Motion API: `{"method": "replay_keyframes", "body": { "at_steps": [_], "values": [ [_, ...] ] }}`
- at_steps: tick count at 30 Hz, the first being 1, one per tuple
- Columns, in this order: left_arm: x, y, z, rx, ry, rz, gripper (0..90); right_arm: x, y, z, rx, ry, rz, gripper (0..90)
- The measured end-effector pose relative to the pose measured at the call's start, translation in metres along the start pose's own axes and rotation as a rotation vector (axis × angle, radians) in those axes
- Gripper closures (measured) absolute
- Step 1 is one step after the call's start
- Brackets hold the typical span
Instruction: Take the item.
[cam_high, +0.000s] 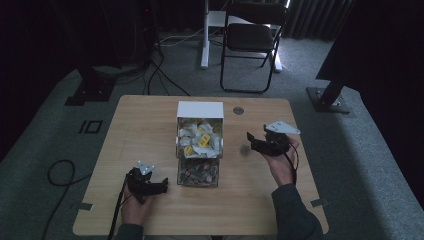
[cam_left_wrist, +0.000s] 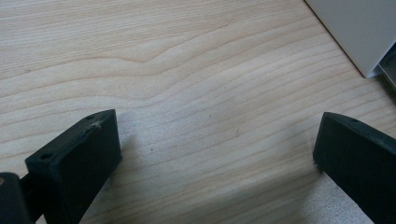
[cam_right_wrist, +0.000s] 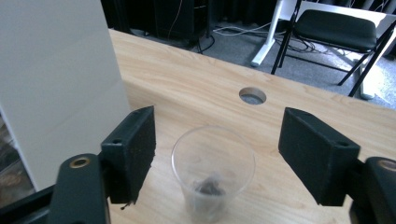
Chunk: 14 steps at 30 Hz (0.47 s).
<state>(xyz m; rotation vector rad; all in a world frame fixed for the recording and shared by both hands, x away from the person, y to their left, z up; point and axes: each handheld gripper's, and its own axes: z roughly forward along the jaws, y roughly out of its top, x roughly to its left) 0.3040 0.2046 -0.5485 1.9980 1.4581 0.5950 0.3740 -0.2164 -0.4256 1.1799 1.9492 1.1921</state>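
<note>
1. Clear thin plastic makes up the cup (cam_right_wrist: 213, 175), a small round tumbler standing upright on the table, mouth up, its long axis vertical; a dark crumpled lump lies at its bottom.
2. In the right gripper view the cup sits between the two black blocky jaws of the right gripper (cam_right_wrist: 217, 163), which stand spread wide, with a gap to the cup wall on either side.
3. In the high view the cup (cam_high: 245, 149) is a faint smudge just at 9 o'clock of the right gripper (cam_high: 254, 141), and at 3 o'clock of the box.
4. The left gripper (cam_left_wrist: 217, 154) hovers over bare wood with its matt black jaws spread apart and nothing between them; in the high view it (cam_high: 159, 186) lies at 7 o'clock of the box.
5. The box (cam_high: 200, 145) is a two-part bin at the table's centre: a white-walled far half holding white and yellow wrapped packets, and a clear near half holding dark brown pieces.
6. The table (cam_high: 145, 125) is pale wood with a wavy grain, rounded corners and a round cable hole (cam_right_wrist: 252, 95) near its 12 o'clock edge.
7. Grey carpet surrounds it; a black folding chair (cam_high: 252, 37) stands at 12 o'clock, with dark curtains and loose cables behind.
</note>
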Motion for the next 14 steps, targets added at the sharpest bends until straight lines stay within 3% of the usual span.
{"method": "replay_keyframes", "body": {
  "at_steps": [14],
  "values": [
    [0.0,0.0,0.0,-0.001,0.0,0.0,1.2,0.001,-0.021,-0.021,0.011,0.033,0.016,25.7]
  ]
}}
